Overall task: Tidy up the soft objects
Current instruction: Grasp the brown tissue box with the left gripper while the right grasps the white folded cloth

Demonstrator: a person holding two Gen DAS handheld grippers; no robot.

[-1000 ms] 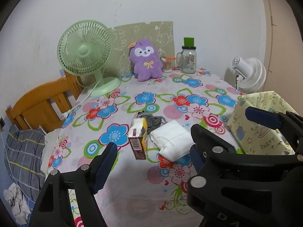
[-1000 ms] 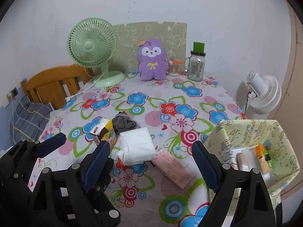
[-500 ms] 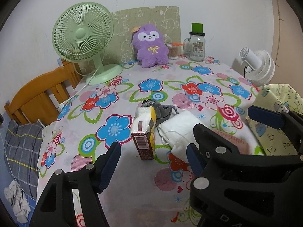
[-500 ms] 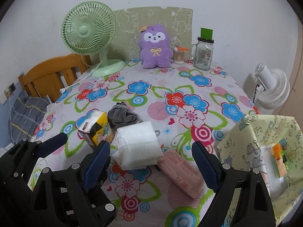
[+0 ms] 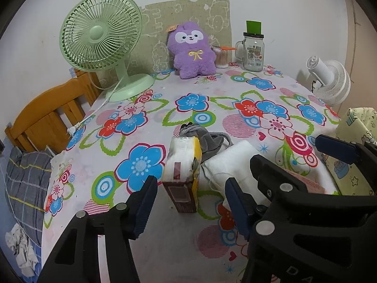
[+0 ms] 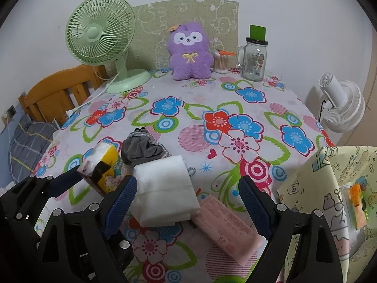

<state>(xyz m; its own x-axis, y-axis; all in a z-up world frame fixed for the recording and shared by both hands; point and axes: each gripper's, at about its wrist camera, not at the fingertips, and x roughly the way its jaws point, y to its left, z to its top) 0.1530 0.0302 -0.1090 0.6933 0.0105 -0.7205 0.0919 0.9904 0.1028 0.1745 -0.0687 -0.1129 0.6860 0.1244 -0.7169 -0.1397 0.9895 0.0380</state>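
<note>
Left claw (image 5: 188, 202): jaws closing, the tissue pack (image 5: 182, 176) between them; pads not yet touching it. Pack stands on end on the table (image 5: 235, 89), soft, white tissue showing on top, yellow and dark-red wrapper, print too small to read.

Right claw (image 6: 186, 202): jaws wide apart, gripping nothing, poised over the white folded cloth (image 6: 165, 188) and the pink pack (image 6: 228, 228).

White folded cloth: soft, plump, rectangular; lies just beside the tissue pack, one edge overlapping the pink pack. Pink pack: flat, pale printing, illegible.

Grey drawstring pouch (image 6: 141, 148): crumpled, directly behind the tissue pack and cloth, touching both.

Yellow-green cartoon-print bag (image 6: 329, 188): at the table's right edge, open, items inside unclear.

Far end of the table: purple plush toy (image 5: 192, 52), upright, white face, yellow bow; green desk fan (image 5: 101, 37); cotton-swab jar (image 5: 221, 57); glass mug jar (image 5: 253, 52), label unreadable.
</note>
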